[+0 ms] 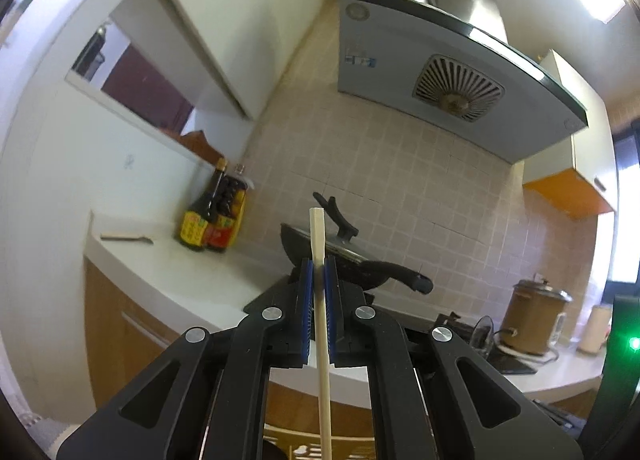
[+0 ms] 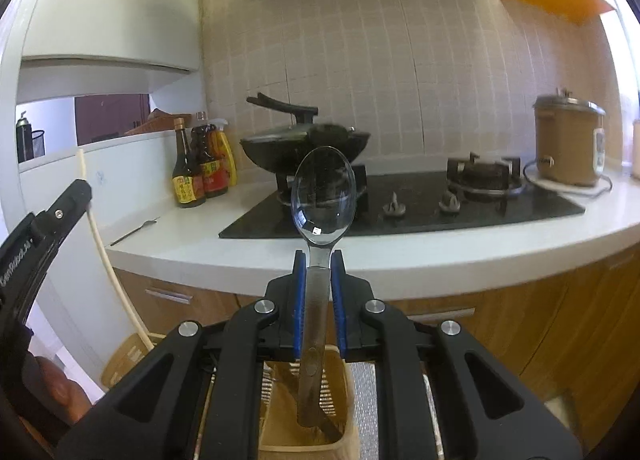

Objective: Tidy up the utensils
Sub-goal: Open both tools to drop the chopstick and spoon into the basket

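My left gripper (image 1: 319,262) is shut on a pale chopstick (image 1: 321,320) that stands upright between its blue pads; its lower end runs out of the bottom of the left wrist view. My right gripper (image 2: 319,254) is shut on the handle of a metal spoon (image 2: 323,196), bowl up. The spoon's handle end hangs over a tan wooden utensil holder (image 2: 304,428) below the gripper. In the right wrist view the left gripper (image 2: 74,196) shows at the left edge with the chopstick (image 2: 105,252), whose lower end reaches a second tan holder compartment (image 2: 128,356).
A white counter (image 2: 400,248) carries a black gas hob (image 2: 404,204), a black wok with lid (image 2: 304,144), sauce bottles (image 2: 200,164), a brown cooker pot (image 2: 568,144) and a small utensil (image 2: 134,233) lying at the left. Wooden cabinets are below, a range hood (image 1: 448,72) above.
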{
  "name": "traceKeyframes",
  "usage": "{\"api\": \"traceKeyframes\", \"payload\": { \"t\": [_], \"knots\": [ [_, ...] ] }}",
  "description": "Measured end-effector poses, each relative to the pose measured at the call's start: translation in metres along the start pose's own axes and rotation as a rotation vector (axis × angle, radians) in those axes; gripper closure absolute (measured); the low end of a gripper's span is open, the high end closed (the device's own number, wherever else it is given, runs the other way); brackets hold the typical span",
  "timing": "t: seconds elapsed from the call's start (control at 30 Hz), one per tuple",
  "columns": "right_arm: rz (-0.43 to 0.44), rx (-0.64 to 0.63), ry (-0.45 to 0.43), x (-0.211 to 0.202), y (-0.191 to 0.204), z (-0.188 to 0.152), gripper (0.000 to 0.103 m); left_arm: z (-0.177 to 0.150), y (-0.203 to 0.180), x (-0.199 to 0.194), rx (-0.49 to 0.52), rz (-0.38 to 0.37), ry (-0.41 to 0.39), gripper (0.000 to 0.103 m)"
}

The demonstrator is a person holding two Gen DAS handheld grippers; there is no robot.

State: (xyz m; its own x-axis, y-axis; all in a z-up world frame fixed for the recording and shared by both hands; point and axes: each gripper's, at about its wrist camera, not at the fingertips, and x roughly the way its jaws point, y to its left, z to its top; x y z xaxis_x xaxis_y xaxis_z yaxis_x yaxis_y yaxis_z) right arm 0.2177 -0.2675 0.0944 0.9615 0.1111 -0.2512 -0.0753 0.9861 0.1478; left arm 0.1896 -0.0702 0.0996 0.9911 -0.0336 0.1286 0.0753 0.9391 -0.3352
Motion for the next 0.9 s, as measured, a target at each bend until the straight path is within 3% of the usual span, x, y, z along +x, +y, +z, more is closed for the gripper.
{"api": "traceKeyframes", "payload": {
  "t": [0.37,0.4,0.43,0.5,0.67,0.9],
  "knots": [
    [-0.02,-0.106,-0.023,-0.005,0.011,-0.016,0.092,-0.023,0.007,0.008,0.025,0.023,0.086,0.098],
    [-0.016,-0.107,-0.021,-0.007,0.011,-0.017,0.092,-0.023,0.008,0.007,0.021,0.018,0.101,0.089],
    [-0.01,-0.108,-0.014,-0.011,0.01,-0.021,0.092,-0.021,0.01,0.005,0.021,0.015,0.128,0.067],
    [-0.003,-0.105,-0.012,-0.018,0.009,-0.024,0.09,-0.016,0.015,-0.004,0.006,0.04,0.134,0.052],
    [0.043,-0.046,0.031,-0.042,0.003,-0.023,0.089,0.004,0.019,-0.034,0.007,0.007,0.12,0.052],
    [0.029,-0.083,0.005,-0.099,0.019,-0.016,0.089,0.042,0.025,-0.085,0.017,-0.03,0.119,0.052]
  ]
}}
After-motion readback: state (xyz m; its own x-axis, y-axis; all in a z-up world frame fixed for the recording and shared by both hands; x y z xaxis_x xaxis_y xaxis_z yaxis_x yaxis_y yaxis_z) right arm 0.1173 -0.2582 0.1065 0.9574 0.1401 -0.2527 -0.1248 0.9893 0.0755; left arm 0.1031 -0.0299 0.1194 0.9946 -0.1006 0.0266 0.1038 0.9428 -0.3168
